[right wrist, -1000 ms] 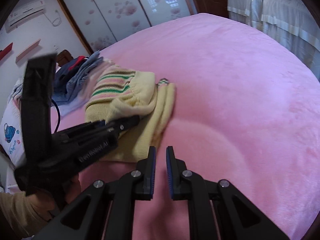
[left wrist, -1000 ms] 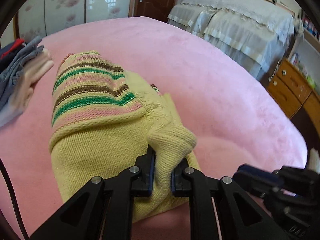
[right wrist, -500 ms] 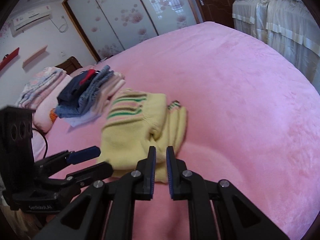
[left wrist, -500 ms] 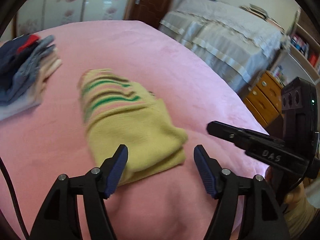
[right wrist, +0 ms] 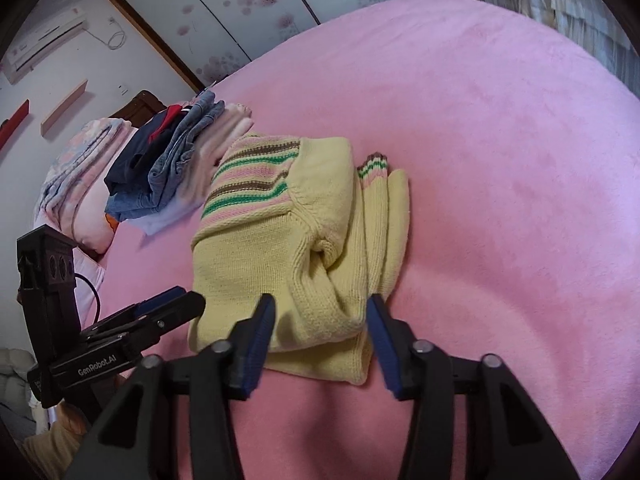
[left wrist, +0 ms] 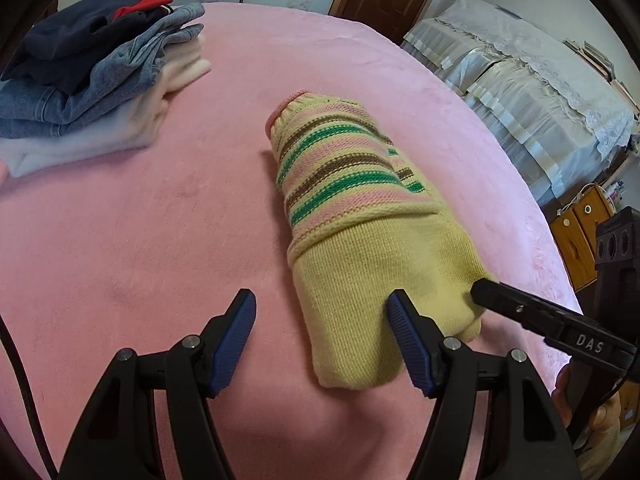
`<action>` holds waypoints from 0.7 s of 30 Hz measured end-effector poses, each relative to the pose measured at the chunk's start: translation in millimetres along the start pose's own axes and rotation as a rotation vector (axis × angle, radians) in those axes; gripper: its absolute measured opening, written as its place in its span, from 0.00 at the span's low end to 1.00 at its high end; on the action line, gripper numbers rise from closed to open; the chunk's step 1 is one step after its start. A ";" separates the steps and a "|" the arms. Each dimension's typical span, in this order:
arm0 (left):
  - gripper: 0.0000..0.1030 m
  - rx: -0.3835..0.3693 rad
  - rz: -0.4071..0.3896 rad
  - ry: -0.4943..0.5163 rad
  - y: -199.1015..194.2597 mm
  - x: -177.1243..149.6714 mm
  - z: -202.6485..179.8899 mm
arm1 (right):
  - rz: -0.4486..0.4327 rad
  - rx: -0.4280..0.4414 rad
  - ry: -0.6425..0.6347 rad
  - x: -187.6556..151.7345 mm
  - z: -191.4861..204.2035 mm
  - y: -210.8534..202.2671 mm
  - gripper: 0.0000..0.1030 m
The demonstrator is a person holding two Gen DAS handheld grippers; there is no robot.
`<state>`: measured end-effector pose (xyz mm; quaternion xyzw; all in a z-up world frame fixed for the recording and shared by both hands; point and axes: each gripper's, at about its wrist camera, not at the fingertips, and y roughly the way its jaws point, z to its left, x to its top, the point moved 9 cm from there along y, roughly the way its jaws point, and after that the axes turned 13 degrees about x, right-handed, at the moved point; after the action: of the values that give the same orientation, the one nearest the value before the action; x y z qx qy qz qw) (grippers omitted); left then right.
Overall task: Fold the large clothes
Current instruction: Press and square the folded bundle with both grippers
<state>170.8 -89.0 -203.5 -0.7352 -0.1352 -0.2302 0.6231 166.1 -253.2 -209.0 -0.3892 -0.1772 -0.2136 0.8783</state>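
Left hand-held gripper (left wrist: 320, 336) open; right hand-held gripper (right wrist: 320, 336) opening.

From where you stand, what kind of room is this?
Most likely a bedroom: a pink bed cover underfoot, a second draped bed, sliding wardrobe doors, plus a stack of folded clothes.

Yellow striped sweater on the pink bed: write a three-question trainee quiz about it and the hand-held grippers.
1. True or false: the yellow striped sweater lies folded on the pink blanket.
2. What is the left hand-held gripper holding? A) the sweater B) nothing C) jeans
3. Fill in: the stack of folded clothes sits ____ the sweater, not on it.

Key: 1 true. 2 B; its jaws stand apart, empty. 3 beside. The right hand-held gripper is opening over the sweater's near edge, without pinching it.
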 end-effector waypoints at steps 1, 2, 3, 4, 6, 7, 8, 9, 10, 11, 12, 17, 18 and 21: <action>0.65 0.000 0.000 0.001 0.9 1.3 -0.8 | 0.006 -0.006 -0.002 -0.5 -0.6 1.4 0.30; 0.65 0.000 0.002 0.003 4.7 5.8 -5.3 | 0.015 -0.006 -0.009 -1.1 0.2 3.3 0.21; 0.65 0.001 0.004 0.004 6.5 9.1 -6.1 | 0.024 -0.004 -0.014 -2.2 1.3 4.3 0.19; 0.65 0.002 0.006 0.006 7.9 11.3 -8.0 | 0.018 -0.007 -0.025 -2.3 3.7 3.4 0.17; 0.65 0.003 0.004 0.010 7.2 13.4 -11.4 | -0.017 -0.027 -0.053 -1.8 11.2 -6.3 0.15; 0.65 0.002 0.001 0.014 6.5 14.1 -13.1 | -0.043 -0.031 -0.064 -2.4 16.1 -14.3 0.15; 0.65 0.000 0.000 0.018 6.5 13.7 -14.6 | -0.070 -0.032 -0.066 -3.6 19.8 -21.9 0.15; 0.65 -0.001 0.004 0.027 8.1 12.8 -17.3 | -0.091 -0.039 -0.060 -6.8 20.6 -27.7 0.15; 0.65 -0.001 0.010 0.036 11.3 12.0 -20.0 | -0.102 -0.059 -0.041 -13.4 16.4 -30.3 0.15; 0.65 0.002 0.022 0.049 14.9 9.5 -22.9 | -0.097 -0.080 -0.020 -20.2 9.0 -28.2 0.15; 0.65 0.009 0.033 0.063 19.6 7.2 -25.3 | -0.080 -0.099 0.007 -28.1 -0.6 -22.6 0.15; 0.65 0.041 0.040 0.109 25.6 1.4 -28.4 | -0.046 -0.087 0.095 -41.4 -20.7 -10.5 0.20; 0.65 0.039 0.038 0.113 22.3 2.1 -27.9 | -0.053 -0.093 0.096 -38.6 -18.7 -14.7 0.23; 0.65 0.002 0.040 0.130 7.2 7.8 -26.9 | -0.074 -0.119 0.041 -23.1 -6.3 -30.4 0.35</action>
<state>176.4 -117.3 -202.5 -0.7208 -0.0800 -0.2647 0.6356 131.9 -270.9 -205.5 -0.4297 -0.1602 -0.2640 0.8485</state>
